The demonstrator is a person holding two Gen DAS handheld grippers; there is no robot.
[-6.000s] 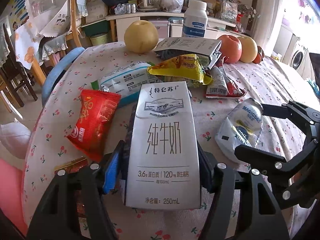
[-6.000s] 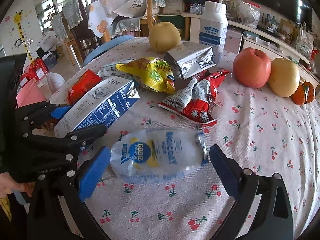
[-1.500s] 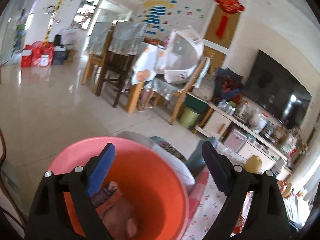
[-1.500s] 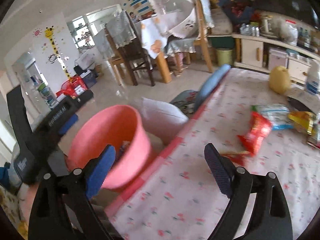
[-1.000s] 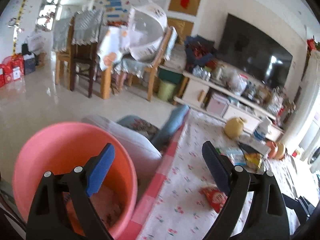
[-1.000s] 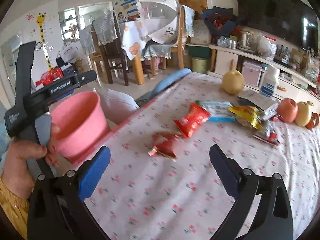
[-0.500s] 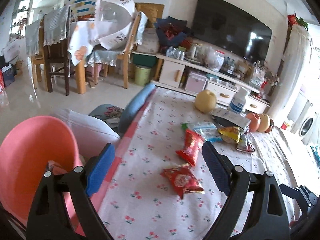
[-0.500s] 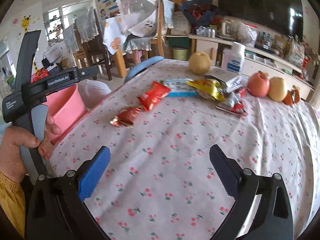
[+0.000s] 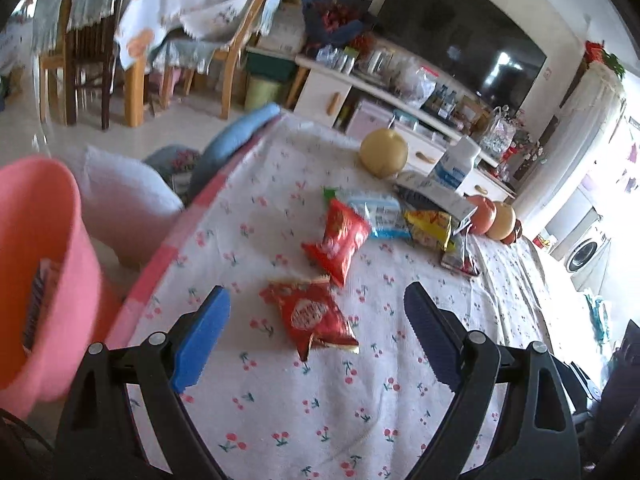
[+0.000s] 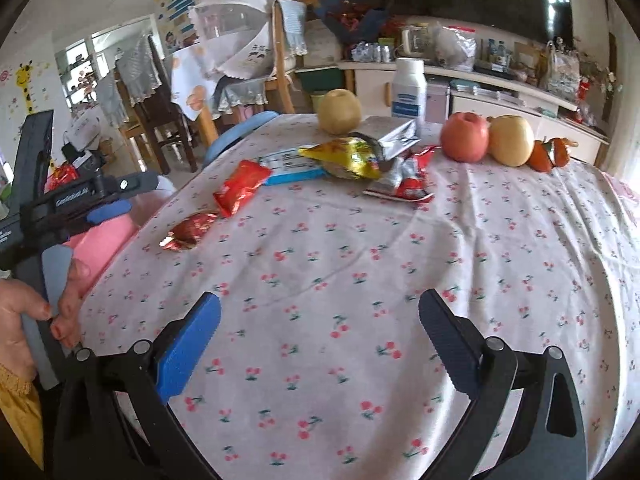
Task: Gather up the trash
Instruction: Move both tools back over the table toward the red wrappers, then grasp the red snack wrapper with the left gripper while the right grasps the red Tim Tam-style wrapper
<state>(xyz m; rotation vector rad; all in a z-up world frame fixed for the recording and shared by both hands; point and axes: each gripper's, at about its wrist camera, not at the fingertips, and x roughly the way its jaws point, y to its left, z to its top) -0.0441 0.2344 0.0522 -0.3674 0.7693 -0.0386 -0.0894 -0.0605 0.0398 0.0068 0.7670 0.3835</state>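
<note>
On table (image 10: 360, 264): six wrappers (image 10: 240, 186).

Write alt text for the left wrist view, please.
The left gripper, jaws open and empty, hovers over a crumpled red wrapper on a cherry-print tablecloth. More wrappers and fruit lie beyond; a pink bin stands at left.

Right hand-held gripper (image 10: 320, 332) empty, jaws wide apart above bare cherry-print surface (image 10: 500, 248). Wrappers beyond it: crumpled red wrapper (image 10: 190, 231) far left, red packet (image 10: 241, 187), yellow packet (image 10: 346, 159). Left hand-held gripper (image 10: 108, 210) at left.
</note>
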